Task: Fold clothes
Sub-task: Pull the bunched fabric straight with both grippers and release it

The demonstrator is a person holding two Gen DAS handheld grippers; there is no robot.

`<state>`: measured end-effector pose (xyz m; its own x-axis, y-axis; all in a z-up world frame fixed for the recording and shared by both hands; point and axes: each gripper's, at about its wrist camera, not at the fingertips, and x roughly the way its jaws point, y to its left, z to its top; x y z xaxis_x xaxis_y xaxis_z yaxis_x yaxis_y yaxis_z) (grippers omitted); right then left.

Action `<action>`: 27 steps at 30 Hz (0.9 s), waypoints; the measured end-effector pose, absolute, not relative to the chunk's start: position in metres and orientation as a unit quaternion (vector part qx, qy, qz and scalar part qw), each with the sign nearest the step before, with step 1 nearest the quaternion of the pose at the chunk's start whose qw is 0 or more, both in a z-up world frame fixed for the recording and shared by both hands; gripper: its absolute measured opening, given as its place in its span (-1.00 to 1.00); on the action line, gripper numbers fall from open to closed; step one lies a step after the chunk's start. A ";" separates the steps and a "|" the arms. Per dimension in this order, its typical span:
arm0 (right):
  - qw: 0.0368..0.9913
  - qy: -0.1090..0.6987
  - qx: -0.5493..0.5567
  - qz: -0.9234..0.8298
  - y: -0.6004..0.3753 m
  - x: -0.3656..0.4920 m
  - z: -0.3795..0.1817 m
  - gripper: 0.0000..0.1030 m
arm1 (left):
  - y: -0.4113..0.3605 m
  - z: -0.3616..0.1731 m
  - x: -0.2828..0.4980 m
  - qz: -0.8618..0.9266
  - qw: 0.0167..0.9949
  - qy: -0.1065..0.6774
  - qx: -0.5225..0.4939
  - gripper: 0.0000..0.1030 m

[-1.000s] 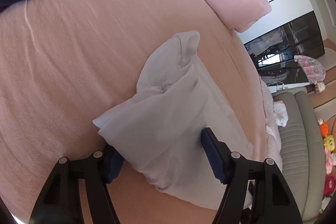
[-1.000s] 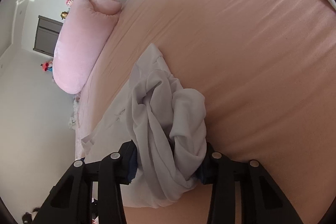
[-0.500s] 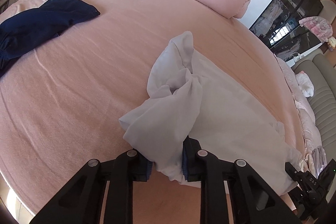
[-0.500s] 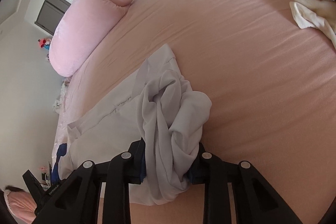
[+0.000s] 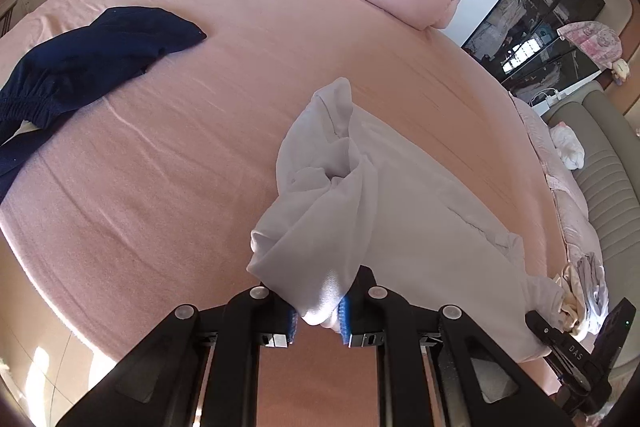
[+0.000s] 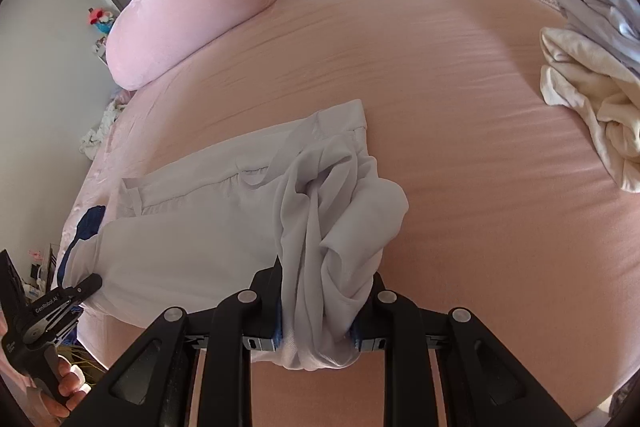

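Pink sheets cover the wide bed point(image 5: 200, 155), where a pale grey garment point(image 5: 420, 227) lies near the front edge, a navy garment point(image 5: 92, 59) well apart. Left gripper point(image 5: 318, 321) is clamped tight on one bunched corner, and right gripper point(image 6: 316, 337), jaws closing, squeezes the other bunch, probably to lift and spread it for folding.

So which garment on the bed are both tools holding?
The pale grey garment, bunched between both tools. The navy garment and the cream garment lie untouched.
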<state>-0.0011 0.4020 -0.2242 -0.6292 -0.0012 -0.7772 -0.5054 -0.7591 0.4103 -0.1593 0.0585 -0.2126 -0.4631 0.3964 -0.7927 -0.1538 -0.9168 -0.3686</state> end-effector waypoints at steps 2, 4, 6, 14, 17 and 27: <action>0.142 0.341 -0.404 0.837 0.405 0.009 -0.228 -0.58 | 0.055 -0.213 -0.151 0.844 0.166 -0.116 -0.497 -0.74; 0.138 0.357 -0.403 0.831 0.404 0.020 -0.231 -0.58 | 0.051 -0.214 -0.144 0.842 0.168 -0.110 -0.500 -0.74; 0.136 0.357 -0.403 0.831 0.400 0.027 -0.231 -0.58 | 0.047 -0.215 -0.136 0.841 0.169 -0.104 -0.503 -0.74; 0.128 0.334 -0.412 0.838 0.385 0.053 -0.228 -0.58 | 0.033 -0.214 -0.114 0.834 0.174 -0.106 -0.513 -0.74; 0.126 0.332 -0.415 0.838 0.384 0.056 -0.229 -0.58 | 0.032 -0.209 -0.107 0.838 0.178 -0.090 -0.507 -0.74; 0.120 0.346 -0.422 0.829 0.386 0.034 -0.237 -0.58 | 0.028 -0.224 -0.111 0.823 0.173 -0.090 -0.534 -0.72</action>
<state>0.0340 0.3856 -0.2371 -0.6154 -0.0929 -0.7827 -0.4911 -0.7316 0.4729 -0.1110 0.0275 -0.2243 -0.3704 0.3799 -0.8476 -0.1885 -0.9243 -0.3319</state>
